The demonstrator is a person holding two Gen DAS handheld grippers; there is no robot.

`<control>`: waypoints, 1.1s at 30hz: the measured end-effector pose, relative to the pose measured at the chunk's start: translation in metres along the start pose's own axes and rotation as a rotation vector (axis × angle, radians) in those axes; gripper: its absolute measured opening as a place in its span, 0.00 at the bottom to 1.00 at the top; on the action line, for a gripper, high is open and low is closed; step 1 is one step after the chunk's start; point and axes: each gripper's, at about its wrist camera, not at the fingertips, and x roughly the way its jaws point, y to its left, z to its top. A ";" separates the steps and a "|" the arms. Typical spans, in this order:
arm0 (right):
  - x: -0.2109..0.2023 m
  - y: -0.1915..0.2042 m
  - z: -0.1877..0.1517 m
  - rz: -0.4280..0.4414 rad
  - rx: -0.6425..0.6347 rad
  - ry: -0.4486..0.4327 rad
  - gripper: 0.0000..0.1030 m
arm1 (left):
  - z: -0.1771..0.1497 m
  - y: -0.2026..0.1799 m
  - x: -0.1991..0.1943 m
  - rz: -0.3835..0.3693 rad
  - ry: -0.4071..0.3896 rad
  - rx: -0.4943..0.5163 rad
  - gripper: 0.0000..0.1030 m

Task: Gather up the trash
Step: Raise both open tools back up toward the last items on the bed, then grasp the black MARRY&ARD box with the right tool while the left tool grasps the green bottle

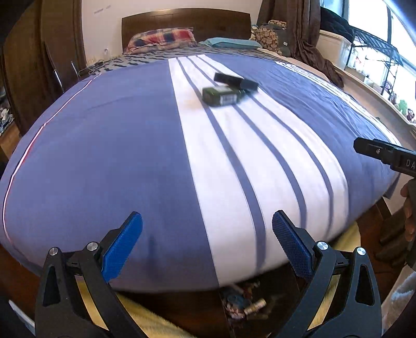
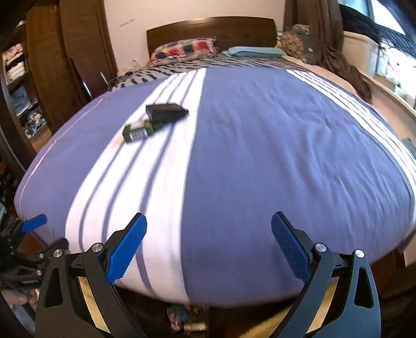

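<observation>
Left wrist: left gripper (image 1: 207, 228) spread wide, empty, above the bedspread (image 1: 117, 156); green box (image 1: 221, 96) and black box (image 1: 235, 80) touching, far up the white stripes.

Right wrist: right gripper (image 2: 209, 230) equally wide, empty; both boxes lie ahead-left.

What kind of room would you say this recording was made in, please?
Most likely a bedroom: a large bed with a blue-and-white striped cover, pillows against a wooden headboard, and a wardrobe with folded clothes.
</observation>
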 end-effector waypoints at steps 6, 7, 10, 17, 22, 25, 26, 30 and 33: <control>0.036 0.018 0.055 0.057 -0.030 -0.003 0.94 | 0.042 0.010 0.034 0.018 0.015 0.000 0.92; 0.040 0.020 0.060 0.057 -0.036 -0.002 0.94 | 0.045 0.011 0.037 0.020 0.016 -0.002 0.92; 0.061 0.027 0.086 0.065 -0.061 0.006 0.94 | 0.062 0.014 0.051 0.019 0.014 -0.008 0.92; 0.118 0.041 0.139 0.103 -0.087 0.060 0.94 | 0.098 0.013 0.084 0.007 0.015 -0.014 0.92; 0.159 0.057 0.166 0.138 -0.104 0.110 0.94 | 0.112 0.012 0.100 -0.007 0.023 -0.017 0.92; 0.181 0.067 0.175 0.153 -0.110 0.154 0.94 | 0.117 0.012 0.106 -0.012 0.026 -0.020 0.92; 0.187 0.070 0.177 0.159 -0.112 0.170 0.94 | 0.118 0.013 0.107 -0.014 0.026 -0.020 0.92; 0.202 0.078 0.179 0.197 -0.120 0.218 0.94 | 0.122 0.016 0.111 -0.011 0.028 -0.021 0.92; 0.208 0.079 0.177 0.151 -0.140 0.239 0.94 | 0.125 0.017 0.113 -0.009 0.030 -0.022 0.92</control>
